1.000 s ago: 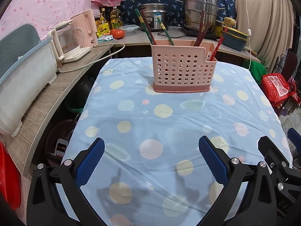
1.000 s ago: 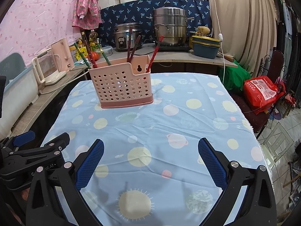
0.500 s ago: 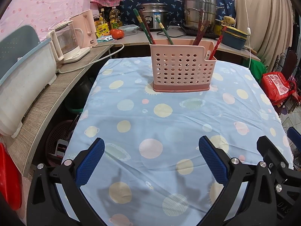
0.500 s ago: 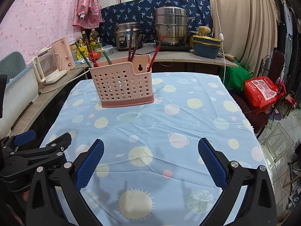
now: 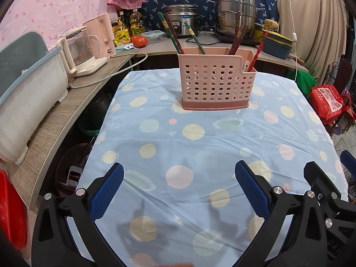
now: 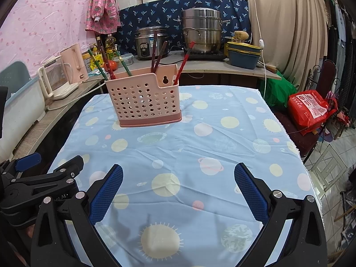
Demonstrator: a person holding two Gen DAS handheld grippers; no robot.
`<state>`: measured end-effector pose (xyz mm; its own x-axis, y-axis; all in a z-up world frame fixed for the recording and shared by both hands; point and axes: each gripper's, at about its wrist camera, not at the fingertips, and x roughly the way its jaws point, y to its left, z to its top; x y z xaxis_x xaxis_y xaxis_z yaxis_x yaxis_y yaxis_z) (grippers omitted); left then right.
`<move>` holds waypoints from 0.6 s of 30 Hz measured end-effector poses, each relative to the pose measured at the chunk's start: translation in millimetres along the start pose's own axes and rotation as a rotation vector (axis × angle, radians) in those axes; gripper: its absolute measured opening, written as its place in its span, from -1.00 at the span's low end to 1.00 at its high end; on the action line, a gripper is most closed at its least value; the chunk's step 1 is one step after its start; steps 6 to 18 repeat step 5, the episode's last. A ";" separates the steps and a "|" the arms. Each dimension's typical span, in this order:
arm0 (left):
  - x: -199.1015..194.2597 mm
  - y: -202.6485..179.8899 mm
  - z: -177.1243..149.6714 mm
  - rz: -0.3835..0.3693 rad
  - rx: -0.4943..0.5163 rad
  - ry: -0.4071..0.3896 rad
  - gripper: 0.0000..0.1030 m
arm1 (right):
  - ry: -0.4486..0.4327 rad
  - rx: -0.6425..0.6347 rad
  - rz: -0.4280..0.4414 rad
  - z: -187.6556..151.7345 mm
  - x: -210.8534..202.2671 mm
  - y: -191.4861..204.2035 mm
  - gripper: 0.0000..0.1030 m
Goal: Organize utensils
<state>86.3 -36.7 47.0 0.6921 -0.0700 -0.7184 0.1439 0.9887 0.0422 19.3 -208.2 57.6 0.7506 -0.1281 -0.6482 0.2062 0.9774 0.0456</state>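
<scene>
We hold our left gripper [image 5: 179, 179] low over the near part of the light blue tablecloth printed with pale planets and suns [image 5: 200, 142], its blue-padded fingers [image 5: 106, 191] spread wide and grasping nothing. Our right gripper [image 6: 178, 179] hovers just beside it at the same height, its blue pads [image 6: 250, 191] likewise parted and empty; each gripper shows at the edge of the other's view. The pink perforated plastic utensil caddy [image 5: 217, 82] stands upright on the far middle of the cloth, well apart from both grippers. Green chopsticks [image 5: 195, 41] and dark red chopsticks [image 5: 172, 33] lean out of its left end, brown chopsticks [image 5: 237, 40] rise from the middle, and a red chopstick [image 5: 257, 54] tilts out of the lower right compartment beside a small white utensil tip [image 5: 245, 65]. Against the frames from a second ago, almost nothing differs: the caddy and every chopstick keep their places, and both pairs of fingers stay equally spread. In the left wrist view the caddy sits very slightly higher than before, a small drift of our hands. Behind the table, the steel stockpot [image 5: 237, 14] and the rice cooker [image 5: 182, 20] stand on the counter.
</scene>
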 end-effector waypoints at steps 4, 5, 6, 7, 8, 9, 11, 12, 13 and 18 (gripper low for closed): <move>-0.3 1.0 0.6 -0.003 0.002 0.001 0.86 | 0.000 0.001 0.000 0.4 0.0 0.1 0.88; -0.1 0.3 1.0 -0.004 0.003 0.001 0.86 | 0.000 0.001 0.000 0.3 -0.1 0.2 0.88; -0.1 0.3 1.0 -0.004 0.003 0.001 0.86 | 0.000 0.001 0.000 0.3 -0.1 0.2 0.88; -0.1 0.3 1.0 -0.004 0.003 0.001 0.86 | 0.000 0.001 0.000 0.3 -0.1 0.2 0.88; -0.1 0.3 1.0 -0.004 0.003 0.001 0.86 | 0.000 0.001 0.000 0.3 -0.1 0.2 0.88; -0.1 0.3 1.0 -0.004 0.003 0.001 0.86 | 0.000 0.001 0.000 0.3 -0.1 0.2 0.88; -0.1 0.3 1.0 -0.004 0.003 0.001 0.86 | 0.000 0.001 0.000 0.3 -0.1 0.2 0.88; -0.1 0.3 1.0 -0.004 0.003 0.001 0.86 | 0.000 0.001 0.000 0.3 -0.1 0.2 0.88; -0.1 0.3 1.0 -0.004 0.003 0.001 0.86 | 0.000 0.001 0.000 0.3 -0.1 0.2 0.88; -0.1 0.3 1.0 -0.004 0.003 0.001 0.86 | 0.000 0.001 0.000 0.3 -0.1 0.2 0.88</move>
